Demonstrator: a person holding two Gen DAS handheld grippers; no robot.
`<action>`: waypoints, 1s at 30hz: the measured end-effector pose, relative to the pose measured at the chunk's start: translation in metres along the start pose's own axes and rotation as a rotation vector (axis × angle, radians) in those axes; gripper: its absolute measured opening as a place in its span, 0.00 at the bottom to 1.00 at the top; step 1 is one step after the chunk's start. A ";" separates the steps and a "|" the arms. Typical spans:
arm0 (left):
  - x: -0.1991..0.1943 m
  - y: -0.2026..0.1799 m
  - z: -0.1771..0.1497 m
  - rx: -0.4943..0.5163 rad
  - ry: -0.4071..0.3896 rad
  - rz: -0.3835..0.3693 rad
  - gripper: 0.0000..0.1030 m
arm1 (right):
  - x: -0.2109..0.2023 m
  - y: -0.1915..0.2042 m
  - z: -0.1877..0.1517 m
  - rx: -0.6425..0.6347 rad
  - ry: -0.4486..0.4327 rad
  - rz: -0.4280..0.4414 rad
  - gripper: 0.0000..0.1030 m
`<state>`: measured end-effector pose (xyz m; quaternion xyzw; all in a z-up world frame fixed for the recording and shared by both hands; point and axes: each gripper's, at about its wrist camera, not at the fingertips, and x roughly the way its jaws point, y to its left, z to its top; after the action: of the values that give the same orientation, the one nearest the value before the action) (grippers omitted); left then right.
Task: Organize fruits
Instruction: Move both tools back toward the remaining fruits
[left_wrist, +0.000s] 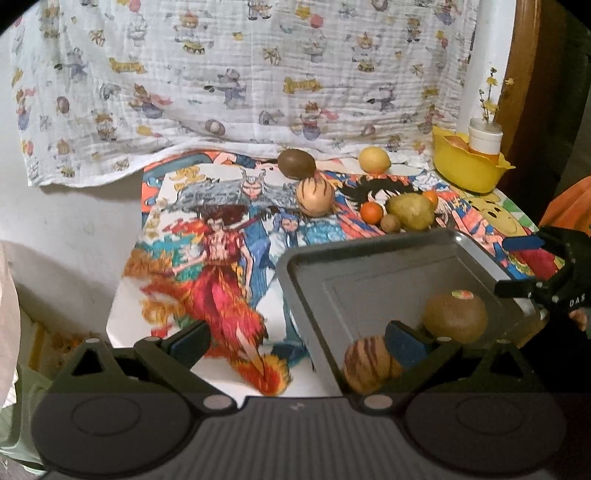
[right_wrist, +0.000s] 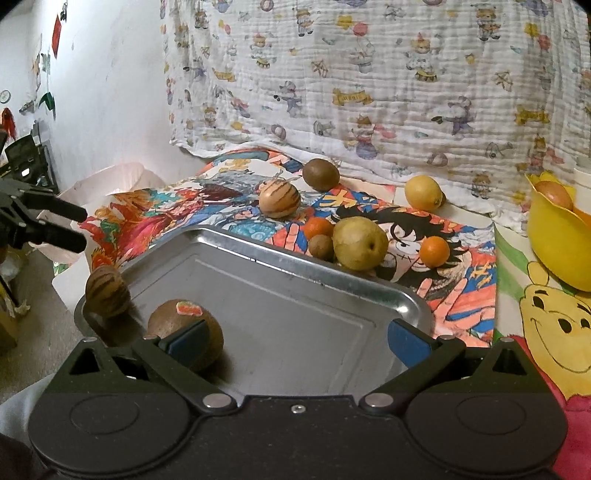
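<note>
the metal tray (right_wrist: 280, 295) sits on a table covered with a cartoon-printed cloth (right_wrist: 458, 266), and 2 fruits already lie in it: a brown kiwi with a small sticker (right_wrist: 173, 321) and a striped round fruit (right_wrist: 107, 291) at the tray's near left corner, close together but not clearly touching.

the right gripper (right_wrist: 295, 339) hangs over the near end of the tray with its blue-padded fingers (right_wrist: 406, 341) spread wide and nothing between them; the left pad shows in front of the stickered kiwi, and whether it touches the fruit cannot be told. the left gripper (left_wrist: 295, 341) is also spread wide and empty, one finger over the printed cloth, the other over the tray's edge beside the striped fruit. in the right wrist view it shows as 2 dark fingers at the far left, apart from the tray.

beyond the tray's far rim a cluster rests on the cloth: a green-yellow pear (right_wrist: 360, 243), a small brown fruit (right_wrist: 320, 246) touching it, and 2 small oranges, one behind the brown fruit (right_wrist: 318, 226) and one to the pear's right (right_wrist: 435, 251). further back lie a second striped fruit (right_wrist: 279, 199), a second kiwi (right_wrist: 320, 174) and a lemon (right_wrist: 423, 192), well apart from one another. a yellow bowl (right_wrist: 554, 240) stands at the right edge with something rounded inside. a patterned sheet (right_wrist: 369, 74) hangs behind the table.
</note>
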<state>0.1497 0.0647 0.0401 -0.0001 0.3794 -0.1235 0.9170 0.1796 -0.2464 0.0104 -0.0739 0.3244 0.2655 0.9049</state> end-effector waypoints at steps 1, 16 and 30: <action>0.002 0.000 0.004 -0.002 0.000 0.002 0.99 | 0.002 0.000 0.002 -0.001 -0.003 0.001 0.99; 0.053 0.008 0.063 -0.065 0.038 -0.009 0.99 | 0.043 -0.009 0.031 -0.060 -0.034 0.025 0.99; 0.143 0.016 0.111 -0.050 0.072 -0.079 0.99 | 0.111 -0.017 0.083 -0.236 0.018 0.040 0.99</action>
<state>0.3284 0.0373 0.0182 -0.0336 0.4150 -0.1501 0.8967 0.3063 -0.1876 0.0052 -0.1758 0.3005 0.3192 0.8814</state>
